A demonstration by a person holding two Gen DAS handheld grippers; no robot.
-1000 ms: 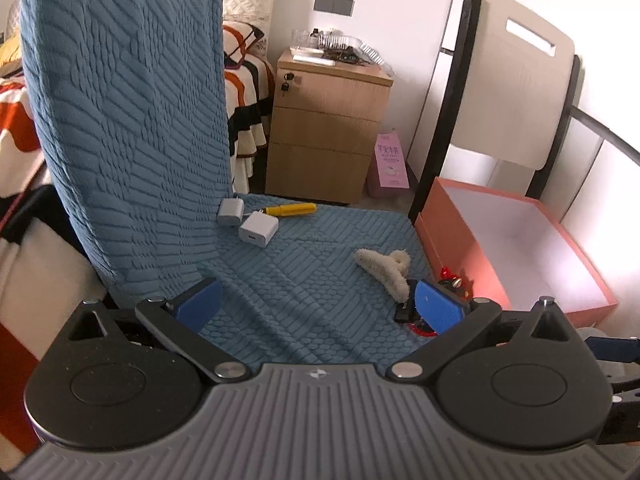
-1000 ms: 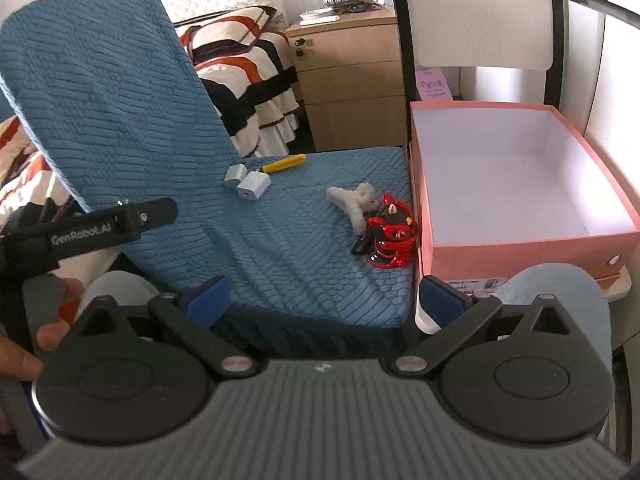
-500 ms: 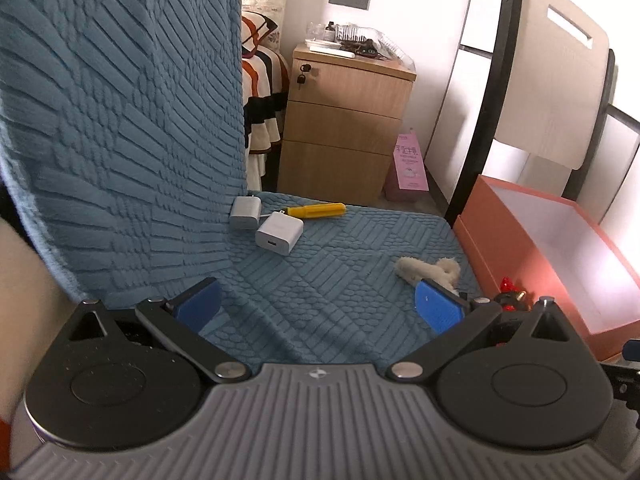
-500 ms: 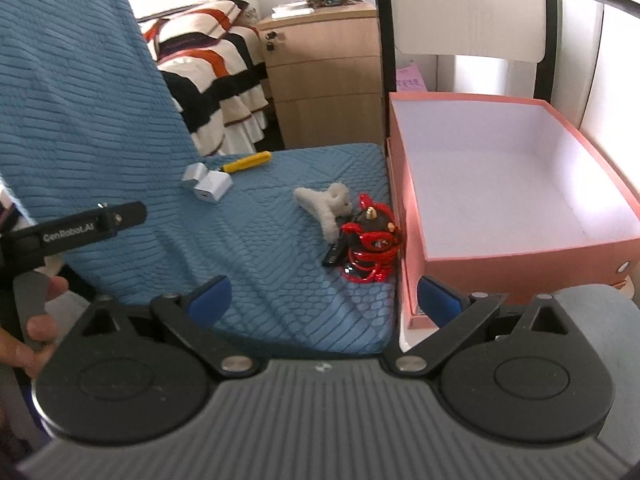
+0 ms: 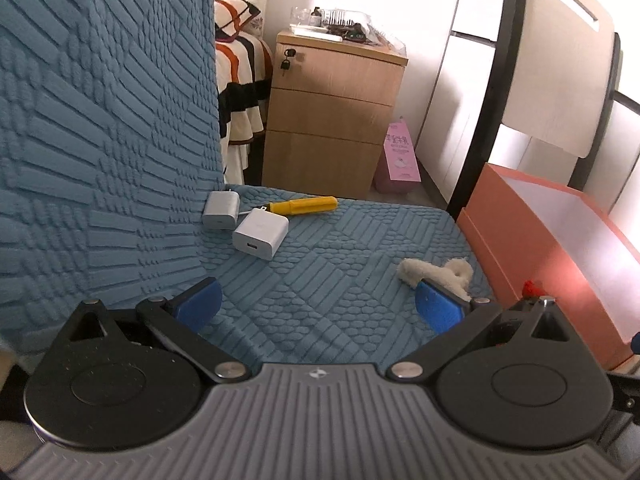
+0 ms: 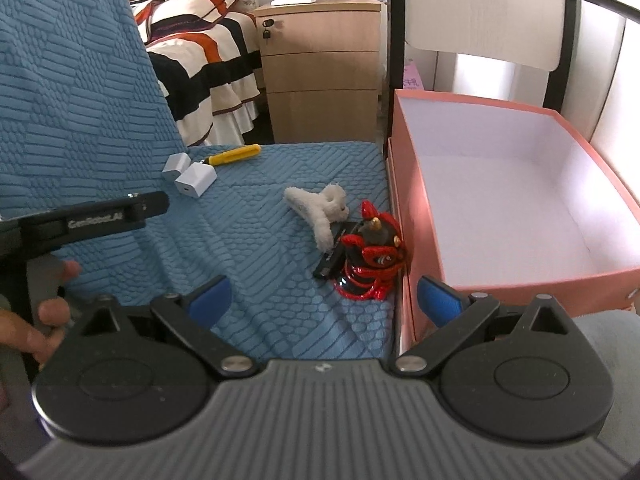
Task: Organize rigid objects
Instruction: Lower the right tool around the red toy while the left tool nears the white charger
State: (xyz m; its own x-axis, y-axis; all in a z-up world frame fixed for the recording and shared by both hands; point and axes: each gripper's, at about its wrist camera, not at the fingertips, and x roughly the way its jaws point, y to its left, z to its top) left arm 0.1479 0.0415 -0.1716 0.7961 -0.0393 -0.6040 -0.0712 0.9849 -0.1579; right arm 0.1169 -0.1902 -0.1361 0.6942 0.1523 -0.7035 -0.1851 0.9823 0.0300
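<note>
Since a second ago: both grippers have come in closer over the seat; the chargers and the fluffy clip loom larger, and nothing on the seat has shifted.
Left gripper (image 5: 318, 304): blue-padded fingers spread wide, holding nothing, low over the front of the seat.
Right gripper (image 6: 324, 298): also gaping and unloaded, its right finger (image 6: 438, 300) hanging in front of the box's near corner.
Seat: blue textured fabric chair cover (image 5: 340, 264), with the covered backrest rising steeply on the left.
Back of the seat: a grey square charger (image 5: 220, 210) against the backrest, a white square charger (image 5: 260, 236) just beside it, and a yellow-handled screwdriver (image 5: 302, 205) lying flat near both.
Right side of the seat: a cream fluffy claw hair clip (image 6: 318, 210), then a small flat black item (image 6: 330, 258) and a red and black horned figurine (image 6: 370, 256) (upright, touching the box wall).
Box: open salmon-pink cardboard box (image 6: 532, 280) with a white inside, right beside the seat edge.
In the way: from the left camera the figurine is mostly hidden behind that gripper's right finger (image 5: 438, 310); only a red tip shows.
Around: wooden three-drawer bedside cabinet (image 5: 332, 120) with clutter on top, striped bedding (image 6: 200, 64), a pale chair back (image 6: 480, 8) behind the box.
Person: a hand (image 6: 40, 320) at the left edge gripping the other tool's handle.
</note>
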